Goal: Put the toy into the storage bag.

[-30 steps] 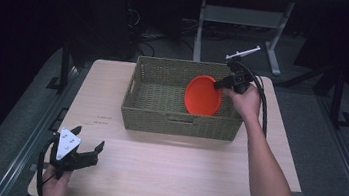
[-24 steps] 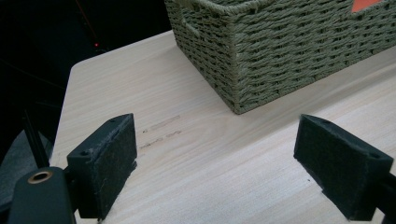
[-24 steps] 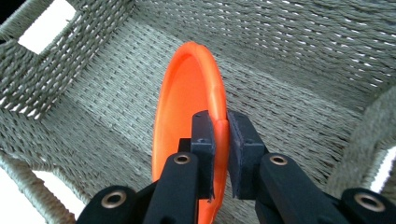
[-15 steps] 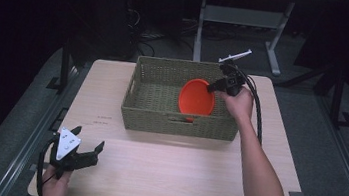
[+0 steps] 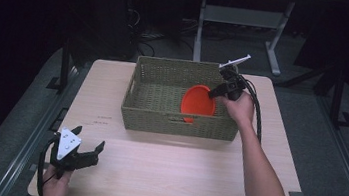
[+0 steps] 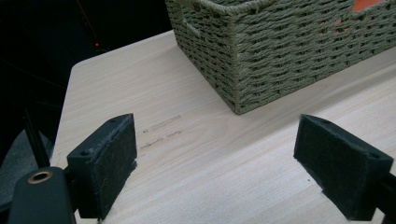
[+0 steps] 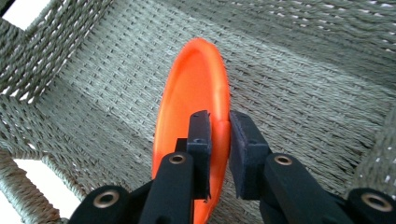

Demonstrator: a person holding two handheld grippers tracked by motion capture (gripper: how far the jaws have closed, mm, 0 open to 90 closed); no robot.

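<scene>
- light wooden table, woven olive-green rectangular basket at its far middle
- round orange plastic plate on edge inside basket, right half
- right hand-held gripper inside basket, jaws just been opening, plate rim between pads, left pad touching
- left hand-held gripper jaws wide apart, nothing between, near-left of basket

Light falls from above onto my worktop, which shows bright while the room around it sinks into near black. The high view is soft and a little grainy. Through my right tool's view, the basket weave is sharp, with blown-out white gaps at the left edge.
</scene>
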